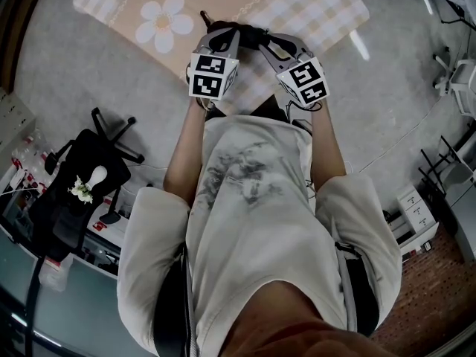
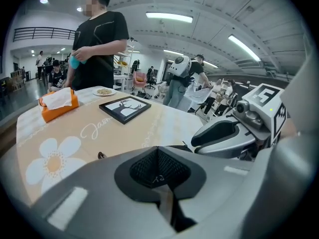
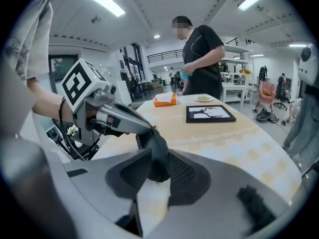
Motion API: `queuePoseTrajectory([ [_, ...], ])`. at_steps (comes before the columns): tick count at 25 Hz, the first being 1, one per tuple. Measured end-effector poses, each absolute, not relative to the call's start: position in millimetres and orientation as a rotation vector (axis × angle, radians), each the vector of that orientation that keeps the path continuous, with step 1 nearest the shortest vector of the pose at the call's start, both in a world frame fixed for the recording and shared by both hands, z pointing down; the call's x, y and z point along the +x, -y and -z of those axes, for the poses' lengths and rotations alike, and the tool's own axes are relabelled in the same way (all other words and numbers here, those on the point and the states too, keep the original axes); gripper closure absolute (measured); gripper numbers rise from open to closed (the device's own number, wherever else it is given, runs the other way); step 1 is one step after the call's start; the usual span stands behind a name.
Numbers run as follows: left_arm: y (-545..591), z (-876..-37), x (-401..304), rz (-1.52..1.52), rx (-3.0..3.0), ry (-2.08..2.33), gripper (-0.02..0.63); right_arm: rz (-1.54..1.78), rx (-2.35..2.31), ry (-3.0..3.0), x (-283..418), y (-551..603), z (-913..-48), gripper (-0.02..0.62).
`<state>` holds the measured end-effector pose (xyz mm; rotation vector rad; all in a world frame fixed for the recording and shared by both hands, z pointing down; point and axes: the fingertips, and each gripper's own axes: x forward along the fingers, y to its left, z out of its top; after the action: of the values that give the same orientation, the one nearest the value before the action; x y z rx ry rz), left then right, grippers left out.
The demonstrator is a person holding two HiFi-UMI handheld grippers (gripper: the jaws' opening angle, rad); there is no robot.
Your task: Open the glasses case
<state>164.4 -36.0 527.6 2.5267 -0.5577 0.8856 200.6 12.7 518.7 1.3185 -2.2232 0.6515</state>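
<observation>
A black rounded thing, apparently the glasses case (image 1: 244, 30), lies just above the table's near edge between both grippers. In the right gripper view the case (image 3: 155, 156) sits between the two dark pads of my right gripper (image 3: 157, 177), which press on it from either side. My left gripper (image 1: 230, 27) comes in from the left with its tip (image 3: 148, 131) at the far end of the case. Its pads (image 2: 159, 172) are closed together and nothing shows between them. One finger of the right gripper (image 2: 224, 133) shows beside it. Most of the case is hidden.
A beige checked tablecloth with a white flower (image 1: 165, 22) covers the table. Farther back lie a black framed picture (image 2: 124, 108), an orange tissue box (image 2: 59, 103) and a small plate (image 2: 104, 91). A person in black (image 2: 97, 49) stands at the far side. An office chair (image 1: 89, 162) stands left.
</observation>
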Motion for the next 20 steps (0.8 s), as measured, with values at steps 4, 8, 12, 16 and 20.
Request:
queuePoseTrajectory([
  [4,32,-527,161,-0.890,2.522,0.561,0.601,-0.672,1.310,2.224,214,-16,-520,0.484],
  [8,30,-527,158,-0.894,2.513,0.571,0.601,-0.702,1.254,2.259,221,-14,-522,0.480],
  [12,29,-526,156,-0.894,2.500,0.581,0.601,-0.712,1.135,2.310,218,-11,-526,0.477],
  [16,29,-528,152,-0.916,2.488,0.586,0.601,-0.712,0.984,2.352,213,-10,-533,0.477],
  [20,31,-529,150,-0.921,2.483,0.591,0.601,-0.708,0.840,2.382,207,-11,-535,0.521],
])
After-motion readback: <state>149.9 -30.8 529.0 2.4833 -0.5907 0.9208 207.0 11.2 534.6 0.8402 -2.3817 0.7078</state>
